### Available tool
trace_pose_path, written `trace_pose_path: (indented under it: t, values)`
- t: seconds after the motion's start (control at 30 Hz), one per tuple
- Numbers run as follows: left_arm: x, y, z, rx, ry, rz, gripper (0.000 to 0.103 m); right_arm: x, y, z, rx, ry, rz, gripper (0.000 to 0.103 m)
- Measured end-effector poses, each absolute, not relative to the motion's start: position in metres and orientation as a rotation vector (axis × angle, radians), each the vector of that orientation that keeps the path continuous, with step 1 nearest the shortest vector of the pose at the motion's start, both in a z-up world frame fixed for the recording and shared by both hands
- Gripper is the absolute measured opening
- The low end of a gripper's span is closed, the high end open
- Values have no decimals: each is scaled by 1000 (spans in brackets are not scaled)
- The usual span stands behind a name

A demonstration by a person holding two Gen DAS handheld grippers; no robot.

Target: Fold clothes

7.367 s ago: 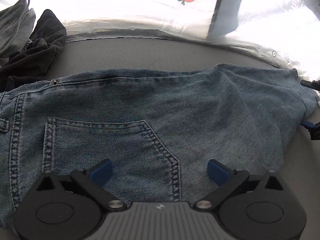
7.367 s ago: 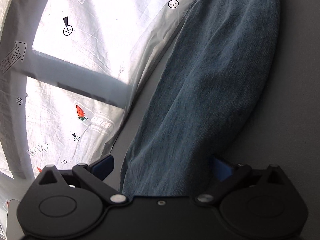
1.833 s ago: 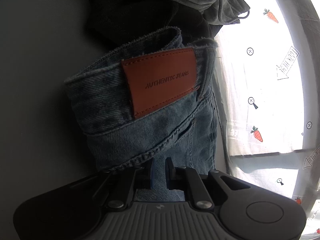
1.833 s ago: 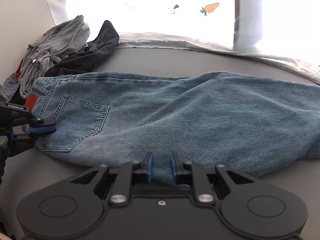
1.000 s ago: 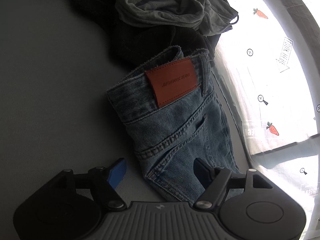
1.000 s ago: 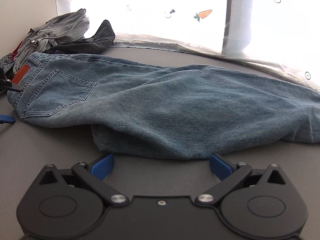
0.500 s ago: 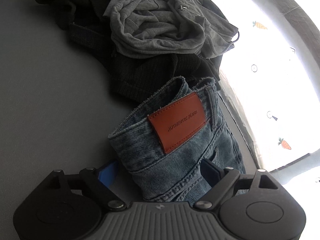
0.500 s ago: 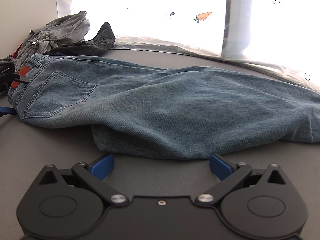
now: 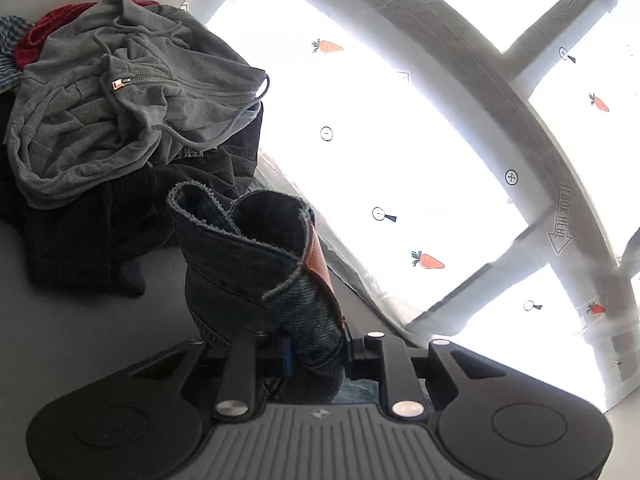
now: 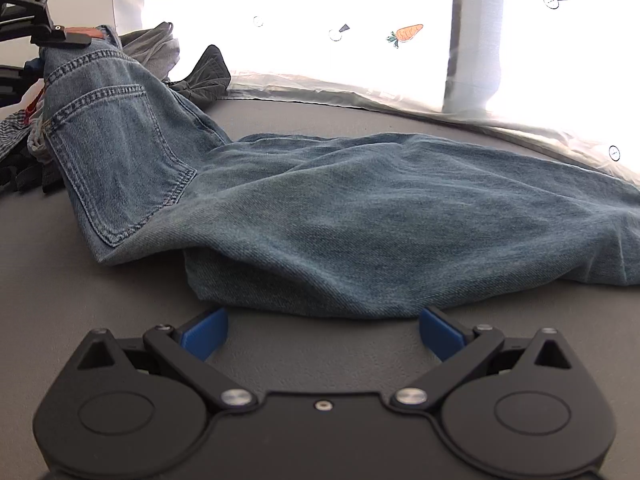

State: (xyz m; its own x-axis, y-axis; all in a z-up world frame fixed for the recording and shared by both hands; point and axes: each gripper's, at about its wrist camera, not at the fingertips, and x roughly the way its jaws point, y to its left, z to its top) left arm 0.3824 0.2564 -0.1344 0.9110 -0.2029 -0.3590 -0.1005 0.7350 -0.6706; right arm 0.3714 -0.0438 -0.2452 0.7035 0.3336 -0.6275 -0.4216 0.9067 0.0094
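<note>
Left hand-held gripper [image 9: 316, 350] closing on jeans [image 10: 360, 216] waistband, lifted; right hand-held gripper [image 10: 322, 330] wide open, empty, at jeans' edge on tabletop [image 10: 80, 300].

Strong backlight through white sheet [image 9: 400, 152] blows out highlights; foreground dim; fisheye bends edges.

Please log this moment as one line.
left gripper: closing on jeans waistband, lifted | right gripper: open, empty | pile: unfolded

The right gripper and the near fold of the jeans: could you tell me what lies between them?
Nothing: in the right wrist view only bare grey tabletop separates the open right gripper from the jeans.
</note>
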Motion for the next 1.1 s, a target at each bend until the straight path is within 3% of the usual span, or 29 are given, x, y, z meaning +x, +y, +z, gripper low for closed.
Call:
trace_pose_path:
  t: [0.07,0.3,0.37,0.47,0.73,0.87,0.97,1.1]
  values:
    - [394,232,-137,-765,449,-218,22,371,-44,-245,-138,670,422,103]
    - [438,161,-203,-786,841,-389,26,371,-45,-244,-135,678,425,103]
    - [435,158,-201,-780,840,-413,41,372,-45,-243,-134,681,429,103]
    - [430,164,-195,-821,797,-434,53,372,-45,-244,-136,682,433,103]
    - [421,208,-207,-883,775,-187,55,387,-43,-232,-143,800,468,103]
    - [418,222,-221,-807,843,-60,55,396,-73,-223,145,861,474,101]
    - [419,228,-235,-796,924,20,57,399,-106,-223,471,861,440,93]
    - [418,233,-243,-829,905,12,59,400,-139,-227,840,827,415,67]
